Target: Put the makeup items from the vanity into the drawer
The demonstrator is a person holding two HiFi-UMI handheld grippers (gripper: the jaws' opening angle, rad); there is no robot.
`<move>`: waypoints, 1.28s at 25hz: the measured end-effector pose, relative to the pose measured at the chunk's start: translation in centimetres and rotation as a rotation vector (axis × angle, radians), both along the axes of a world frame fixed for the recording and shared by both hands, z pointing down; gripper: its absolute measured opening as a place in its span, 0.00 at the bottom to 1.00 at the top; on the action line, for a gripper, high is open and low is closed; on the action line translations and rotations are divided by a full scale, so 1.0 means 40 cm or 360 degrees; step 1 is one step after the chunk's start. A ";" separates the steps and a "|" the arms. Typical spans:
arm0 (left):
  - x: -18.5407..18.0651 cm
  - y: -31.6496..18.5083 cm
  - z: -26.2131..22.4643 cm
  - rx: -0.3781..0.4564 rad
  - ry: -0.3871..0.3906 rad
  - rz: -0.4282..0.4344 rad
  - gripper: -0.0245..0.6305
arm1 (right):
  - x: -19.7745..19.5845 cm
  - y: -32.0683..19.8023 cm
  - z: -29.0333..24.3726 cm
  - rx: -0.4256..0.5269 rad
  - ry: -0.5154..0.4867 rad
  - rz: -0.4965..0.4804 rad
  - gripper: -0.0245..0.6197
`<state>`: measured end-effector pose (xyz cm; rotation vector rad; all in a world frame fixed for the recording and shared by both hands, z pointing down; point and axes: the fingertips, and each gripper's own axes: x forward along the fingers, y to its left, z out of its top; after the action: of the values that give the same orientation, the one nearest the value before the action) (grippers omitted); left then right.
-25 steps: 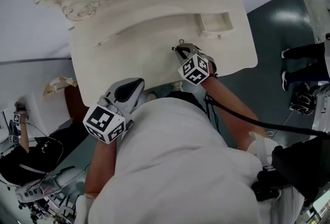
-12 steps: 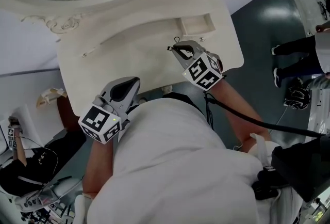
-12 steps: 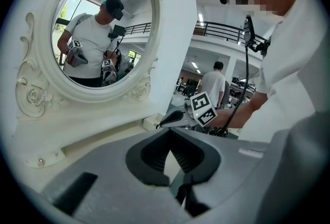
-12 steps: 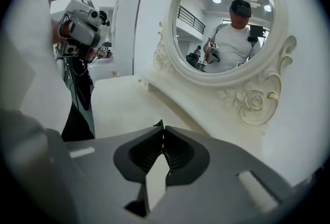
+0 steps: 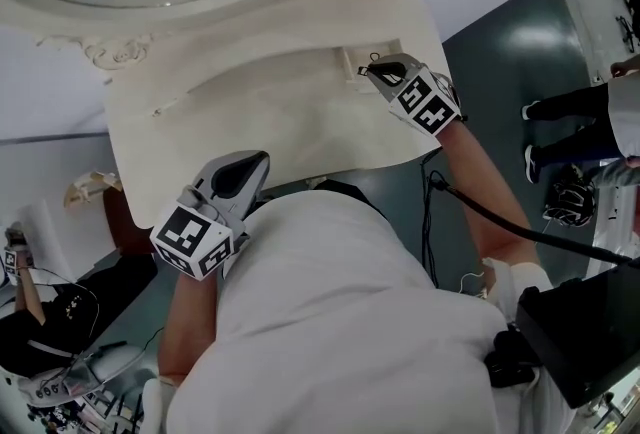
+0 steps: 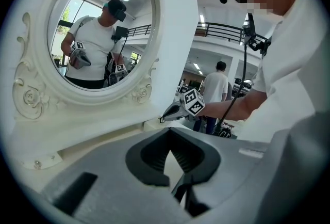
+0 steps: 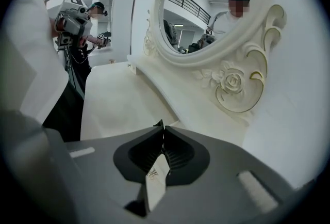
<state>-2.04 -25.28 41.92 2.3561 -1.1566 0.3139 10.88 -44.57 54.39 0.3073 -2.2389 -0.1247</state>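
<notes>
Plainly, little writing could be read: a thin, flat, pale makeup item point(image 7: 156, 179) carried a small emblem near its middle, too small to make out, and the only other print was the black-and-white square markers on the tools' cubes. The right tool point(image 7: 160, 129) had its jaws closed on that item, which ran back from the meeting tips toward the camera. Only the right gripper view showed this. In the head view the item was hidden under the tool, which hung over the back right part of the cream vanity tabletop point(image 5: 250, 112), right at the small open drawer point(image 5: 351, 55), whose rim showed just beside the tips. Whether the tool touched the drawer could not be told. The left tool point(image 6: 167, 134) had its jaws drawn together at the tips with nothing between them. A narrow wedge of tabletop showed through the gap behind the tips. From above it sat at the near edge of the vanity, close to the person's white shirt point(image 5: 340, 322) and well apart from the other tool. The left gripper view alone showed the oval mirror point(image 6: 98, 32) reflecting the person holding both tools, while the right gripper view gave the carved rose point(image 7: 233, 82) on the mirror's frame.
</notes>
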 end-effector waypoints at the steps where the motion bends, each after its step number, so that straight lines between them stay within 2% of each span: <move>1: -0.002 -0.003 0.001 -0.0004 -0.0003 -0.0009 0.04 | 0.004 -0.011 0.012 -0.0016 0.0015 -0.0010 0.06; 9: -0.033 -0.021 0.007 -0.0034 -0.0024 -0.0086 0.04 | 0.003 -0.078 0.117 -0.0109 0.0162 -0.0110 0.06; 18: -0.069 -0.030 0.017 -0.0061 -0.0025 -0.0149 0.04 | -0.010 -0.099 0.209 -0.0177 0.0336 -0.0227 0.06; 24: -0.085 -0.026 0.025 -0.0071 -0.0022 -0.0163 0.04 | -0.012 -0.100 0.231 -0.0220 0.0387 -0.0236 0.06; 32: -0.104 -0.016 0.016 -0.0073 -0.0012 -0.0145 0.04 | -0.003 -0.106 0.239 -0.0294 0.0417 -0.0167 0.10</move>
<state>-6.20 -25.93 42.55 2.2567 -1.2426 0.3145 10.75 -48.80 63.94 0.0683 -1.9886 -0.0118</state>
